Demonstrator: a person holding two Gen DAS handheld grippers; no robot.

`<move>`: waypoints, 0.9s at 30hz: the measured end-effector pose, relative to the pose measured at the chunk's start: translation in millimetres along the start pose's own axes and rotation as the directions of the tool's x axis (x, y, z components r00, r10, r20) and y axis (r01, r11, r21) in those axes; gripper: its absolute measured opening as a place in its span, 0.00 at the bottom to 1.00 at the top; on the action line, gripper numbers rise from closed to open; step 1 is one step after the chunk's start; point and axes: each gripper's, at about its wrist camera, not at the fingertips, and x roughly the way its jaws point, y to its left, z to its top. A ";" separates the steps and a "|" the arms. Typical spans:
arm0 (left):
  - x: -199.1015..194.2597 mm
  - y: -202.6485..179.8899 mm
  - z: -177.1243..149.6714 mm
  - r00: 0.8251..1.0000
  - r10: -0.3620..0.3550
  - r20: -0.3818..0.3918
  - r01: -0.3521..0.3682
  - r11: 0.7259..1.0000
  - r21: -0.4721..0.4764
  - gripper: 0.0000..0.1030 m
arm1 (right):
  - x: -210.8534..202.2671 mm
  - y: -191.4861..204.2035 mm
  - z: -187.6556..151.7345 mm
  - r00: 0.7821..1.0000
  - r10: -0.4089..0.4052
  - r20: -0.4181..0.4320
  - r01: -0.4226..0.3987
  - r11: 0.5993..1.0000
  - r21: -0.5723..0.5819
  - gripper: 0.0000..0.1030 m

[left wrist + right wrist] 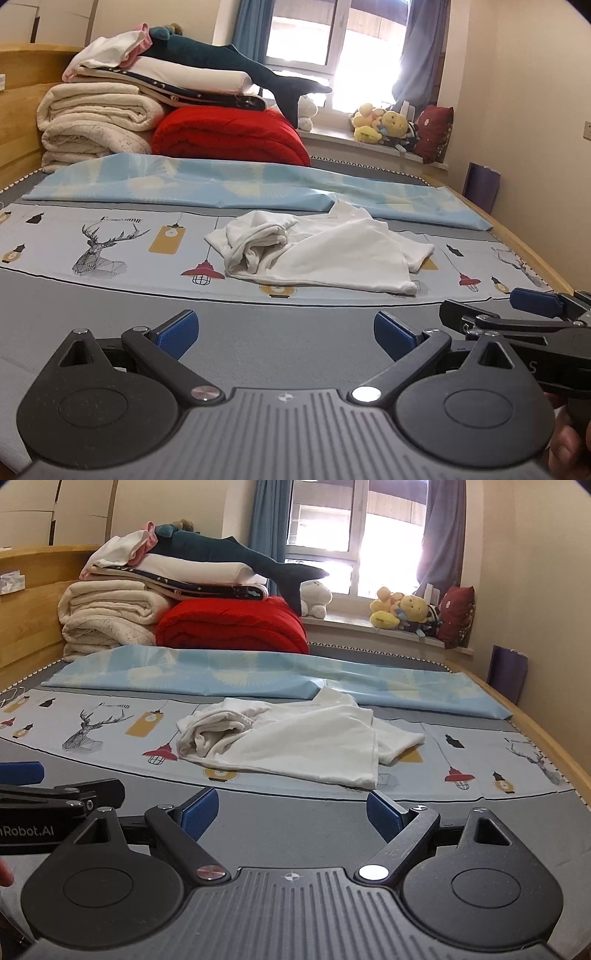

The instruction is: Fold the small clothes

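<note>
**Both grippers open and empty; garment unfolded ahead**

Left wrist view: left gripper (286,334) held low over grey bed surface (258,332), jaws spread wide, nothing between blue pads (181,332). White garment (317,251) crumpled, lying ahead of jaws and slightly right of centre, well apart from fingertips, on printed sheet (110,240). Right gripper (532,301) seen at right edge, just beside.

Right wrist view: right gripper (291,814) likewise low, jaws wide apart, gripping nothing. Garment (295,738) ahead of jaws, near centre, bunched on left side, flatter toward right. Left gripper (22,771) visible at left edge. Stacked bedding (229,624) far beyond.
</note>
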 end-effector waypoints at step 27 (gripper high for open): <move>3.3 -2.0 -1.6 1.000 0.003 -0.012 -0.003 1.000 -0.004 0.99 | 3.6 -2.1 -1.4 1.000 0.002 -0.015 -0.001 1.000 0.012 0.85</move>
